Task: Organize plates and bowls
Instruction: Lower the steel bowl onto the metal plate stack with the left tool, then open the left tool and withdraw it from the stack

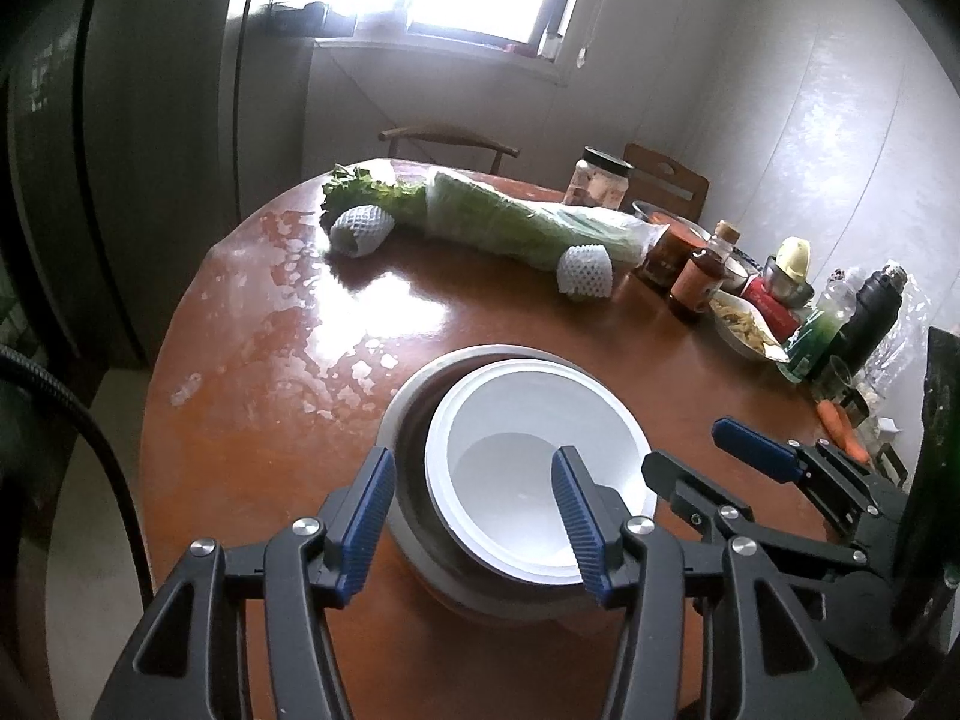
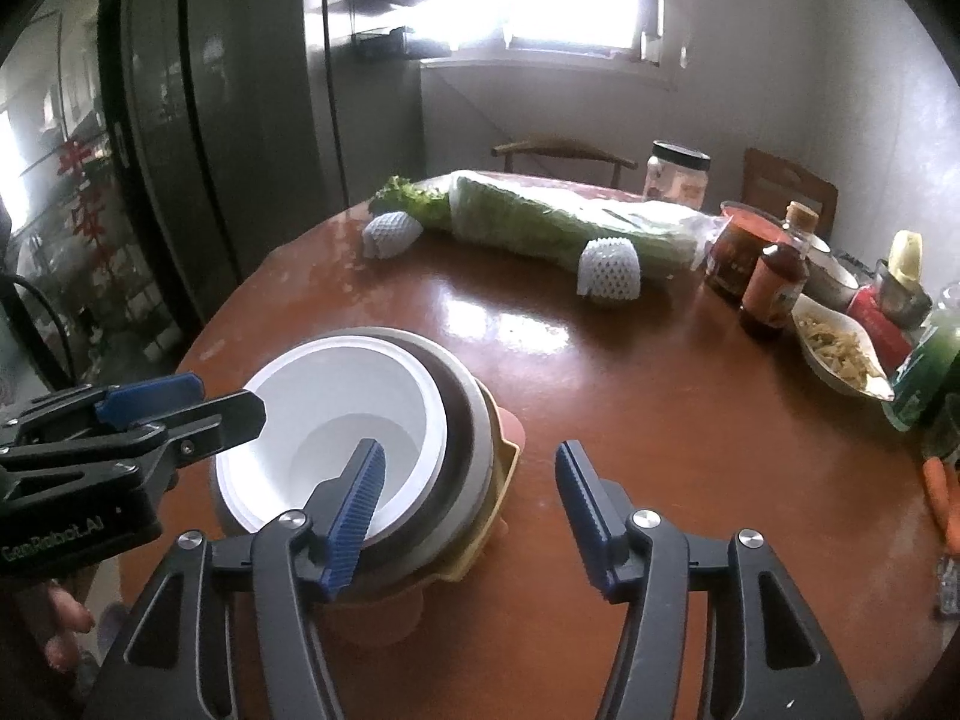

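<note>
While nothing is gripped, left gripper and right gripper are held open, white bowl nested in grey bowl, near edge of bench.

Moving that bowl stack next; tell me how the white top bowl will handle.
The white bowl looks thin and glossy, so probably light and slippery. It sits off-centre in the grey bowl below, so a push may shift it rather than move the whole stack.

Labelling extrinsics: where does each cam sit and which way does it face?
Left wrist: on the left gripper, angled down over the stacked white bowl; right gripper enters from the right.
Right wrist: on the right gripper, stack lower left; left gripper enters from the left.
Shared: bowl stack, round brown wooden table, wrapped cabbage.
</note>
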{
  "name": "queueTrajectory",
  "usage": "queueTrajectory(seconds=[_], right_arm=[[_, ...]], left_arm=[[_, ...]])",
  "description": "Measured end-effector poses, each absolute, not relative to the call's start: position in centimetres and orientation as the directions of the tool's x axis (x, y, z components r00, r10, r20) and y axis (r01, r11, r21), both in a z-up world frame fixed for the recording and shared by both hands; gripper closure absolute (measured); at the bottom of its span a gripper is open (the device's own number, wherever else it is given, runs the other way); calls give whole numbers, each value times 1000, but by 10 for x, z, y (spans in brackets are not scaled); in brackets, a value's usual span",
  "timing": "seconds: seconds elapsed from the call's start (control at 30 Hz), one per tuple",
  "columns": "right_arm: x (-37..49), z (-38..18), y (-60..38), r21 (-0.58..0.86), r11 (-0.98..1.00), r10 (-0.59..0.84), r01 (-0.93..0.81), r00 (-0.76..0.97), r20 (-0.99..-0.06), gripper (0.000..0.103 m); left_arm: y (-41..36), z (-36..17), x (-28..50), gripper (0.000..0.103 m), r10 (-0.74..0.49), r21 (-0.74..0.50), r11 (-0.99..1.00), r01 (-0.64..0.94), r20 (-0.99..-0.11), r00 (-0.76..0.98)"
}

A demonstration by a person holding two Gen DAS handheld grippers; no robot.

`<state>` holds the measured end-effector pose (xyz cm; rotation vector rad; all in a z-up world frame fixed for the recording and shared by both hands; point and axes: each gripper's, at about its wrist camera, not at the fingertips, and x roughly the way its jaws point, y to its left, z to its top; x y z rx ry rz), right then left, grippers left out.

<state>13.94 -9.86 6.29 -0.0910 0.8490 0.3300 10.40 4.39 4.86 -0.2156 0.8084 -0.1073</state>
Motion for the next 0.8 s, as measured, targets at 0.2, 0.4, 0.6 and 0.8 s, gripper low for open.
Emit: queueTrajectory(seconds=[0.2,0.4,0.6,0.8], right_arm=[[132,68,-102,48,947,249,-319,630,-736,41],[124,73,-105,44,947,250,-319,642,-725,39],[112,76,-112,34,948,244,-316,653,-717,36],[97,80,-119,23,950,237,-312,669,-704,35]], left_arm=[[40,52,100,49,-166,-217,976,15,-699,695],[36,54,92,49,-150,-202,979,10,-695,704],[31,53,82,48,-134,-183,983,8,-691,710],[24,53,66,47,-119,-165,986,7,-684,720]])
